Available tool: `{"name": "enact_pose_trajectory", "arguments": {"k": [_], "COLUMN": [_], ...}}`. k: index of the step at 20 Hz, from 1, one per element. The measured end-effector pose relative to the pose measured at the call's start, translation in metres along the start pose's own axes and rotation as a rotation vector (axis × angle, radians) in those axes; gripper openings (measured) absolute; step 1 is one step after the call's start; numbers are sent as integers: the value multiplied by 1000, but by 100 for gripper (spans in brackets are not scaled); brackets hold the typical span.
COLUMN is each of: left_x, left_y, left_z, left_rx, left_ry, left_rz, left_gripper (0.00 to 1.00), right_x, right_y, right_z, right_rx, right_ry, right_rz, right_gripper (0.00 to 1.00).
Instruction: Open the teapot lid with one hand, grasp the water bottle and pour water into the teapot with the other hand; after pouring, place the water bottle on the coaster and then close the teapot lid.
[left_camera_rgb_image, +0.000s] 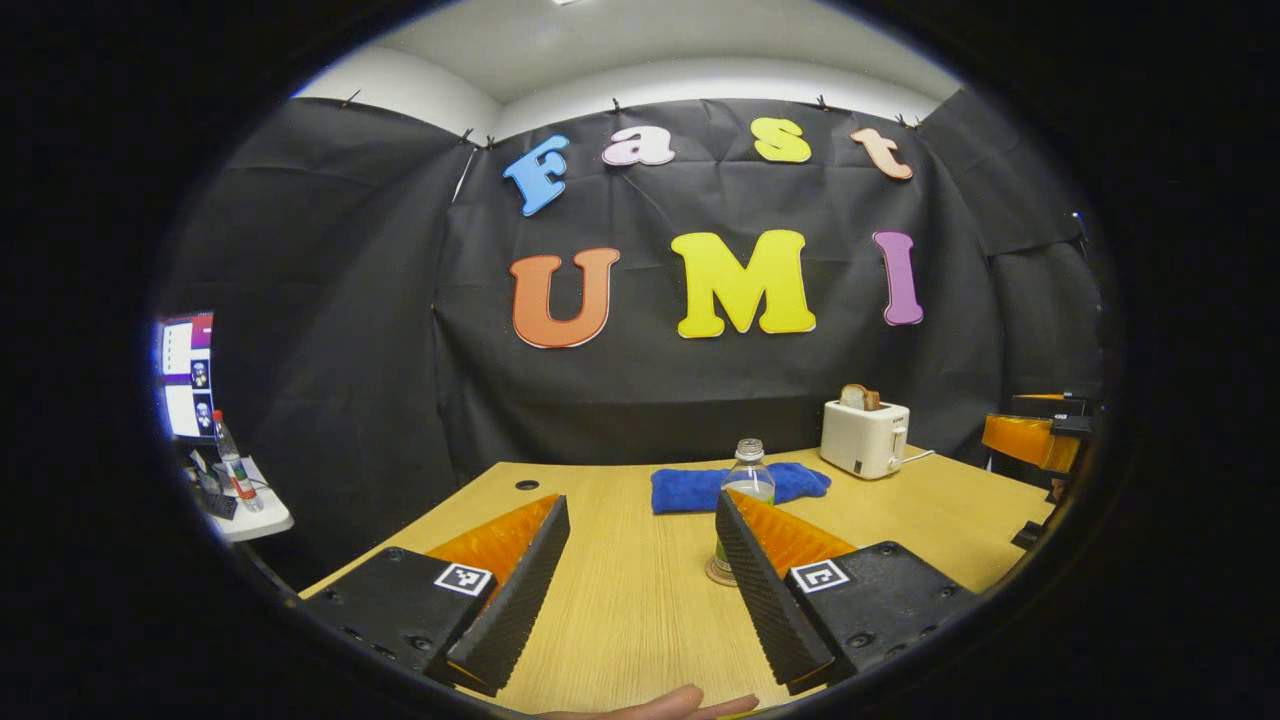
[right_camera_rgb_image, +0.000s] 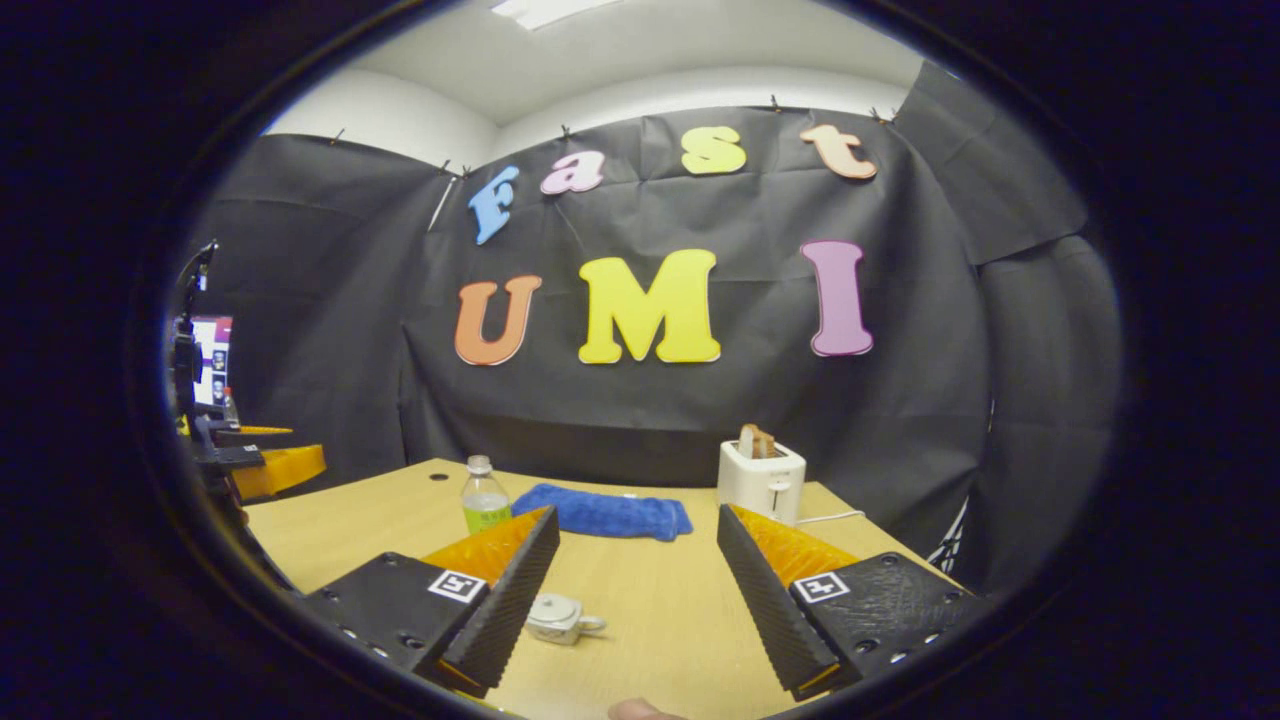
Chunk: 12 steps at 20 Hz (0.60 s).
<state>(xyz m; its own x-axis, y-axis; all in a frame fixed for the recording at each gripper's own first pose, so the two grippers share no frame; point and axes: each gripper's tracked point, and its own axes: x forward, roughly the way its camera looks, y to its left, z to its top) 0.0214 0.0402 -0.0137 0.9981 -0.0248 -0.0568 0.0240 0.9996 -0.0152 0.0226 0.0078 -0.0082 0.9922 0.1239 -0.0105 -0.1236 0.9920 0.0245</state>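
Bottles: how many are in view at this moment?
2. A water bottle stands on the coaster on the wooden table, in front of the blue towel. A second bottle stands on the small white side table at far left. Others may be hidden.

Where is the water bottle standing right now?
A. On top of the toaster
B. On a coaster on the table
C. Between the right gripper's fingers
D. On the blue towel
B: in the left gripper view the water bottle stands upright on the coaster, in front of the blue towel.
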Motion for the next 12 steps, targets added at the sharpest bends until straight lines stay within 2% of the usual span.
{"name": "enact_pose_trajectory", "arguments": {"k": [12], "left_x": [5], "left_y": [-4], "left_z": [-10], "left_rx": [22], "left_ry": [24], "left_rz": [0], "left_gripper": [93], "right_x": [7], "right_y": [5], "right_z": [-11], "right_rx": [-16], "right_ry": [28], "right_rz": [6], "right_gripper": [96]}}
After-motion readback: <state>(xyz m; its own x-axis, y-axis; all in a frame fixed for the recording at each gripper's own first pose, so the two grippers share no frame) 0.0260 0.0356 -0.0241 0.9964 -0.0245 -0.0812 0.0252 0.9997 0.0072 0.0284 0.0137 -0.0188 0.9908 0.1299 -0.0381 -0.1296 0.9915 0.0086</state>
